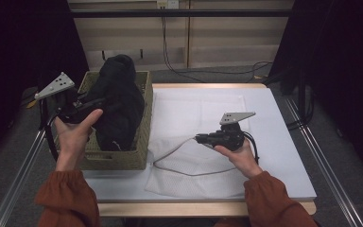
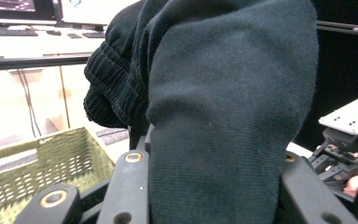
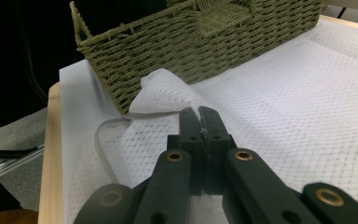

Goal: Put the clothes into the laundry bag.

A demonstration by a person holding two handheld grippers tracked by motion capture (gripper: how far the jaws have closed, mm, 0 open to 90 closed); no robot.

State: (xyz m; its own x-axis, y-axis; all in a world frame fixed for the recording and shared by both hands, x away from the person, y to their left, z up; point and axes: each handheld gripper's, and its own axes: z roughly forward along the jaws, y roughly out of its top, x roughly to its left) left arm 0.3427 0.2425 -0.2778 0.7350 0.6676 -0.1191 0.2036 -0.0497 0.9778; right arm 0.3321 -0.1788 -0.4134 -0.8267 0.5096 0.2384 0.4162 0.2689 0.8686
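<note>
High view, near edge first: two rust-sleeved forearms come in from the bottom. Right claw [image 1: 199,138] lies low over the white mesh bag [image 1: 189,177] spread flat on the bench [image 1: 283,156]; its jaws are pressed together on a pinch of the mesh near the bag's mouth, where a pale drawcord [image 1: 170,153] loops out toward the basket. Left claw [image 1: 94,101], farther back and off to the left, is clamped on the black garment [image 1: 118,101], a thick fold of knit held between its jaws, ribbed cuff [image 2: 114,84] hanging beyond. The garment hangs upright, long axis vertical, its lower part still down in the woven basket [image 1: 142,142] and its top risen above the rim. Key relation, as I read it: the bag's mouth lies to the right of the garment, just beside the basket's near right corner, so the left hand would carry the garment rightward across the rim while the right holds the opening. Count: one garment, one basket, one mesh bag, one drawcord, two claws.
</note>
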